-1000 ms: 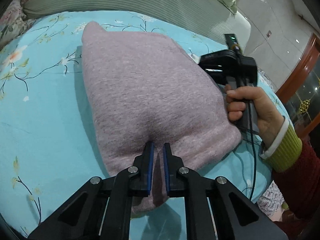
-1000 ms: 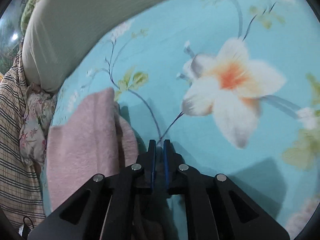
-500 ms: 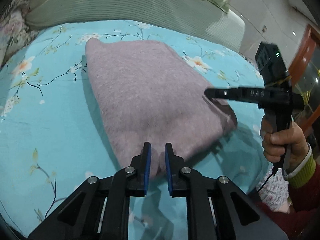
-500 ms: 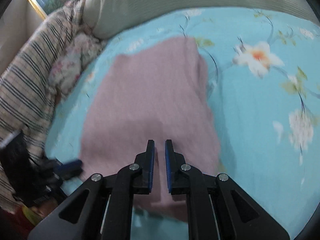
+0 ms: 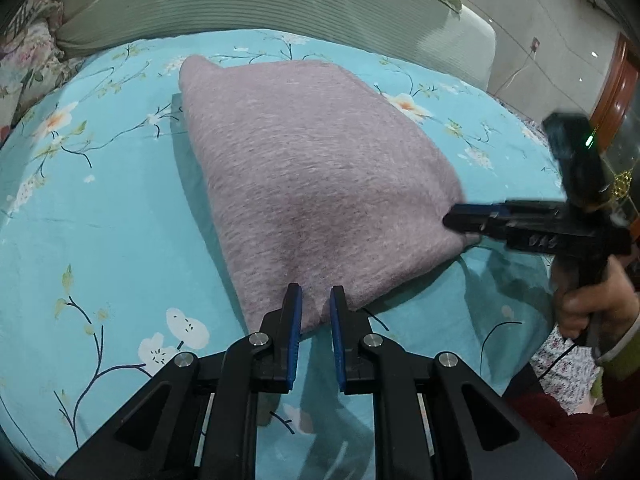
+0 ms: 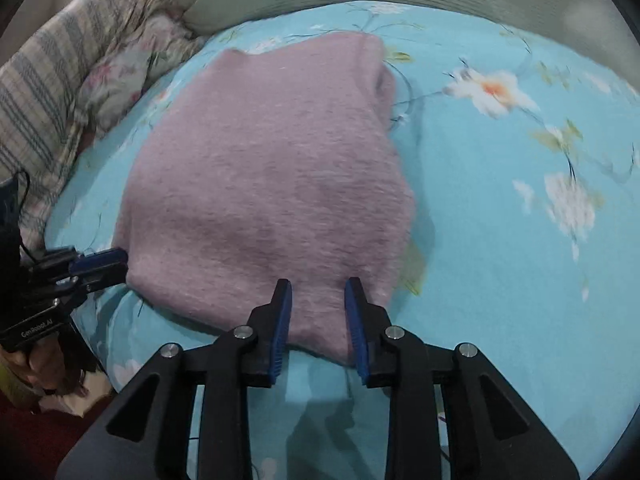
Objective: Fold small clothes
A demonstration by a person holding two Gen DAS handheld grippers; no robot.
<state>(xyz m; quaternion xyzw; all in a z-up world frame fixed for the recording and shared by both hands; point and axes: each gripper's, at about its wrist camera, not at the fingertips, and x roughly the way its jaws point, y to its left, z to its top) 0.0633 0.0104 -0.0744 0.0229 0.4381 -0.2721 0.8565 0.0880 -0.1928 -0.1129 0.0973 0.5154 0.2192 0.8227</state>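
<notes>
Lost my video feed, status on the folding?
Left gripper open at pink garment's near edge. Right gripper opening, near edge between fingers. Garment folded, flat on bedsheet. Nothing obstructing.

"GenRobot.AI" on left gripper (image 6: 100, 266) body; else nothing legible

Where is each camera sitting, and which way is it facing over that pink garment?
Left wrist: on the left gripper, looking down its jaws at the pink garment on the floral bedsheet; the right gripper and a hand show at right.
Right wrist: on the right gripper, jaws opening over the garment's near edge; the left gripper shows at left.
Shared: the garment, bedsheet, each other's gripper.
</notes>
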